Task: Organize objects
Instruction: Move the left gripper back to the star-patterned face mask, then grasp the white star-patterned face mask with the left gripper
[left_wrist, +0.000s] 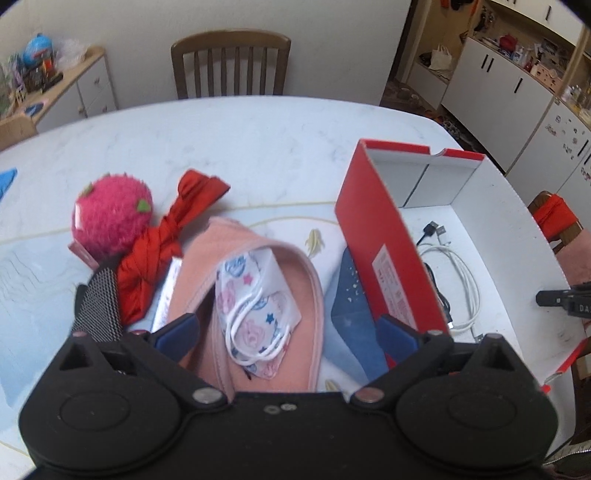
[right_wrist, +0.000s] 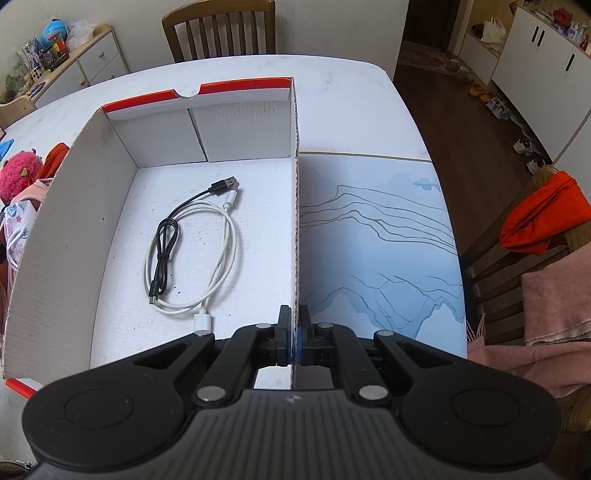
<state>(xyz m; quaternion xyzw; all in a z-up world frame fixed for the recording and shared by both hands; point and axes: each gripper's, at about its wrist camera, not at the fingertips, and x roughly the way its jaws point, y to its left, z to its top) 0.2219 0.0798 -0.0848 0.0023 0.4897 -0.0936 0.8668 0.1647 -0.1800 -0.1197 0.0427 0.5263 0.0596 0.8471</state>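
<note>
Fingers of the right gripper (right_wrist: 294, 332) pinch shut on the right wall of the red box (right_wrist: 295, 206), which sits on the desk (right_wrist: 351, 107) holding a white cable (right_wrist: 225, 251) and black cable (right_wrist: 166, 240). The left gripper (left_wrist: 288, 328) hangs wide open, empty, above a patterned mask (left_wrist: 255, 295) lying on a pink cloth (left_wrist: 295, 280).

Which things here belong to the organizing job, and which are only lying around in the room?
Job:
- box, right gripper shut on its wall
- white cable and black cable inside the box
- mask on pink cloth, under open left gripper
- plush
- red cloth

Lying around:
- chair
- cabinets
- orange cloth
</note>
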